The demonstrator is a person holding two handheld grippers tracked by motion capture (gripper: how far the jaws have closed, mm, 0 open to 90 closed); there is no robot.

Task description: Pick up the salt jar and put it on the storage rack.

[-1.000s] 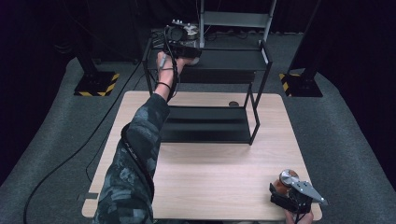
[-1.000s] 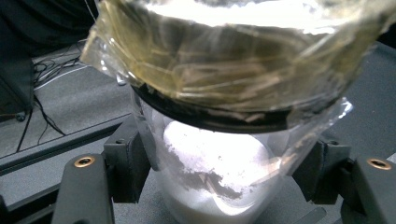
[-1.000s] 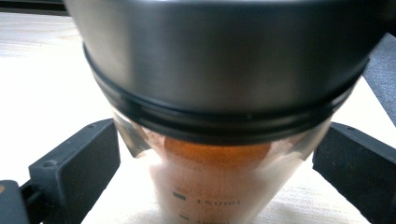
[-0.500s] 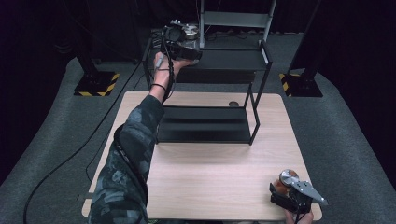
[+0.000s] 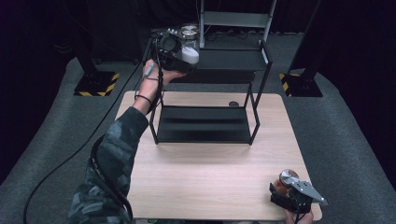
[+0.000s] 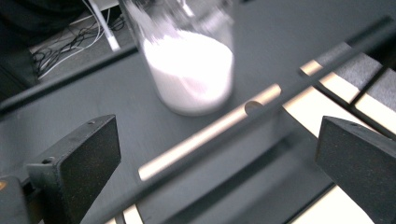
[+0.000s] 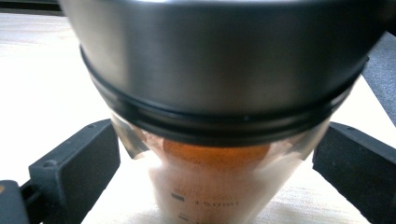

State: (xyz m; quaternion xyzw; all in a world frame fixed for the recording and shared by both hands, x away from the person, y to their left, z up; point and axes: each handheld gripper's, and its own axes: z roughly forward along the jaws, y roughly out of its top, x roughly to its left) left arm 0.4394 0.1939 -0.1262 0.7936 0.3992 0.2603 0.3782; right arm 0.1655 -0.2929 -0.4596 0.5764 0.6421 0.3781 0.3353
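Left gripper drawn slightly back from white-powder jar, fingers wide; right gripper fingers wide around brown-powder jar.

The left arm reaches far forward, its hand holding the left gripper with jaws wide apart. The right gripper sits low at the near right, jaws apart.
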